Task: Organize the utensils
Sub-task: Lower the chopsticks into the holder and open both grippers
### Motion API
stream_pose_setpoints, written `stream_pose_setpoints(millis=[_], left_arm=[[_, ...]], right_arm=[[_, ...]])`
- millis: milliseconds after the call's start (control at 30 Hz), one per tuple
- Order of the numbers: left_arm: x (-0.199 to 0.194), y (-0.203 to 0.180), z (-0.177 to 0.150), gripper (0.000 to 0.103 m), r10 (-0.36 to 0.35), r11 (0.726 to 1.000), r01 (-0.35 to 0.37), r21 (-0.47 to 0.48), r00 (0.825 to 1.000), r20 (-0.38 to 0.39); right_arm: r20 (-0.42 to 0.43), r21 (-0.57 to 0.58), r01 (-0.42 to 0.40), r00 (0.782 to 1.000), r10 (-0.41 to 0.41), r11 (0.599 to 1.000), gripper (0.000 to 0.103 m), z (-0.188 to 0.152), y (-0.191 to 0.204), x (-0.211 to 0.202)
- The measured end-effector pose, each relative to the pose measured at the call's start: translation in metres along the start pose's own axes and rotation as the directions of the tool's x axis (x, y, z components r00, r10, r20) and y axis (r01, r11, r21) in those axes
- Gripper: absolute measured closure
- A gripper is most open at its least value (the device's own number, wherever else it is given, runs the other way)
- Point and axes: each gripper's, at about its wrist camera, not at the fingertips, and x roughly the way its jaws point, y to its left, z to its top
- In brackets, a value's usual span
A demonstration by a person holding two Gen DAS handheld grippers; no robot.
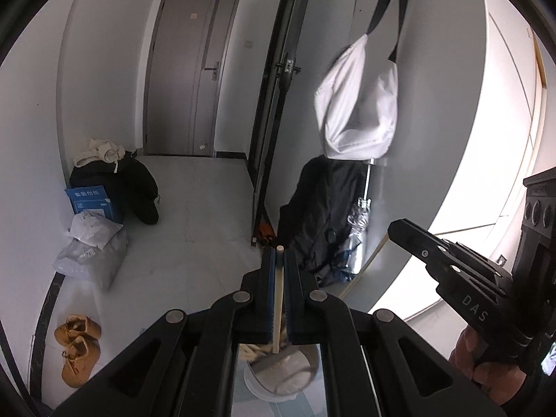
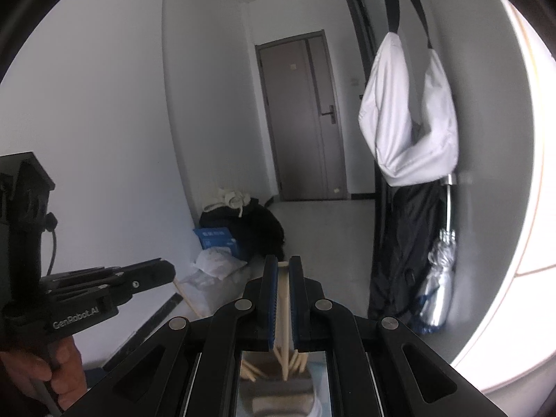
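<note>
In the left wrist view my left gripper (image 1: 278,253) is shut on a pale wooden chopstick (image 1: 278,299), which stands up between the blue pads. Under it a round holder (image 1: 295,375) shows more pale sticks at its left rim. My right gripper (image 1: 403,229) reaches in from the right, held by a hand (image 1: 486,368). In the right wrist view my right gripper (image 2: 284,264) is shut on another chopstick (image 2: 285,305). Several chopsticks (image 2: 299,361) lean in the holder (image 2: 274,392) below it. My left gripper (image 2: 166,271) sits at the left, a stick (image 2: 187,299) hanging from it.
A white bag (image 1: 358,104) hangs on the wall over a dark coat (image 1: 323,208) and a folded umbrella (image 2: 438,278). Clothes, a blue box (image 1: 92,201) and plastic bags (image 1: 92,250) lie by the left wall. Tan shoes (image 1: 76,347) rest on the floor. A grey door (image 1: 191,76) stands behind.
</note>
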Motion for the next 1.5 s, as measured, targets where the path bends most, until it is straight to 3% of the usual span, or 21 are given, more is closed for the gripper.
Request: stream_pose_setpoints(millis=[267, 700, 1033, 1333, 1500], left_arm=[[0.027, 0.019, -0.011, 0.102, -0.039, 0.997, 0.036, -0.063, 0.998, -0.041], [0.050, 0.015, -0.039, 0.102, -0.056, 0.998, 0.055, -0.006, 0.994, -0.096], [0.070, 0.017, -0.063, 0.103, -0.059, 0.998, 0.060, -0.001, 0.981, -0.187], [0.085, 0.015, -0.078, 0.103, -0.083, 0.996, 0.083, -0.007, 0.963, -0.256], [0.089, 0.018, -0.081, 0.103, -0.096, 0.995, 0.092, -0.027, 0.953, -0.288]], right_arm=[[-0.042, 0.013, -0.001, 0.999, 0.001, 1.000, 0.097, -0.007, -0.006, 0.047], [-0.184, 0.004, -0.049, 0.982, 0.049, 0.999, 0.097, -0.047, -0.010, 0.094], [-0.323, 0.032, -0.063, 0.944, 0.070, 0.997, 0.097, -0.096, -0.012, 0.122], [-0.371, 0.037, -0.078, 0.925, 0.086, 0.996, 0.097, -0.105, -0.013, 0.129], [-0.417, 0.044, -0.094, 0.903, 0.104, 0.995, 0.097, -0.110, -0.013, 0.134]])
